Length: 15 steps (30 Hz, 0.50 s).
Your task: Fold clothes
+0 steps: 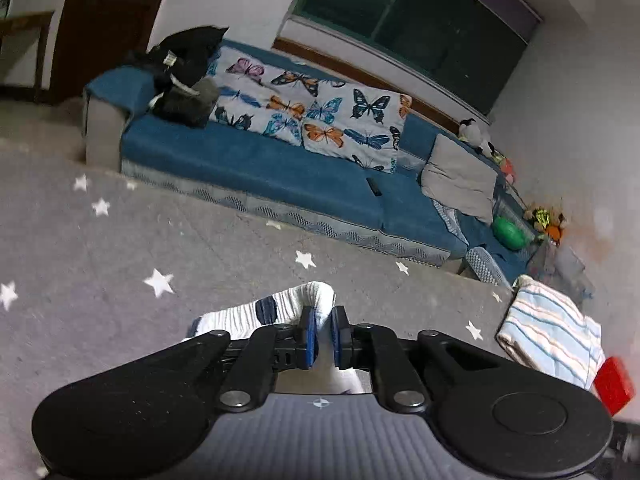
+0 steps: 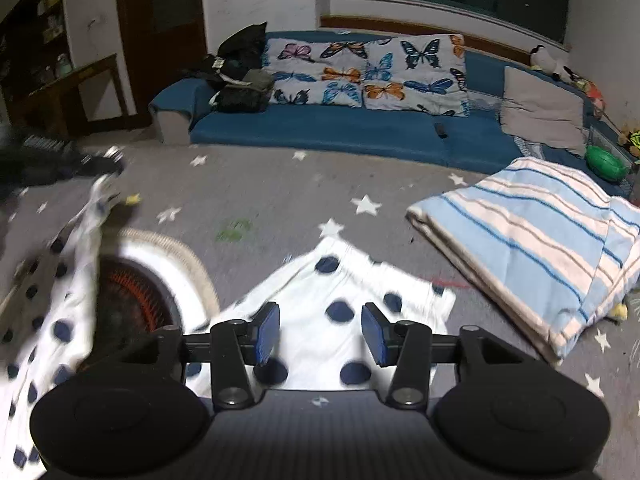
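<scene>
A white garment with dark blue dots (image 2: 340,280) lies partly on the grey star carpet (image 2: 260,184). Its left part is lifted and stretches up toward the other gripper at the left edge of the right wrist view. My left gripper (image 1: 324,334) is shut on a bunched fold of this dotted garment (image 1: 288,304), held above the carpet. My right gripper (image 2: 320,334) is open just above the flat part of the garment, with nothing between its blue pads (image 2: 267,334).
A folded striped blue and white blanket (image 2: 532,248) lies on the carpet at right. A round white and orange object (image 2: 132,292) sits under the lifted cloth. A blue sofa (image 2: 340,128) with butterfly cushions runs along the far wall. A red box (image 1: 614,384) is at right.
</scene>
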Tool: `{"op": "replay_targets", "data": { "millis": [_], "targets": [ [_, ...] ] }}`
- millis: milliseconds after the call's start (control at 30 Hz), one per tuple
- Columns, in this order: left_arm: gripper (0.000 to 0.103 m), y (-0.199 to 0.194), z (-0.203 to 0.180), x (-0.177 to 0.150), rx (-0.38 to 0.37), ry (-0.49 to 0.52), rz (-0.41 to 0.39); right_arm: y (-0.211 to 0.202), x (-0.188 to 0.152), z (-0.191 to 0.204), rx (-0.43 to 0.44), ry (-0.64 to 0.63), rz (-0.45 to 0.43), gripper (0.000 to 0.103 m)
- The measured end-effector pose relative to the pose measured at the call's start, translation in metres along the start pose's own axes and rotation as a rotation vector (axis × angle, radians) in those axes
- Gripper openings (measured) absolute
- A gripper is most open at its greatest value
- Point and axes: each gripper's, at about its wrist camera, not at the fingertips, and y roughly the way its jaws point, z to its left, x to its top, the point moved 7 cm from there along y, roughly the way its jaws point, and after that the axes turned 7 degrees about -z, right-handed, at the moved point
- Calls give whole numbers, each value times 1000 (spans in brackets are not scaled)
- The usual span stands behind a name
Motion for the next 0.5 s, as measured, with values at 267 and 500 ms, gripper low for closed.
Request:
{"op": "replay_targets", "data": {
  "millis": [267, 500],
  "targets": [
    [25, -29, -2, -15, -36, 120, 7, -3, -31, 0, 9, -24, 61, 46],
    [29, -74, 19, -45, 68, 248, 20, -12, -41, -16, -27, 28, 59, 49]
  ]
}}
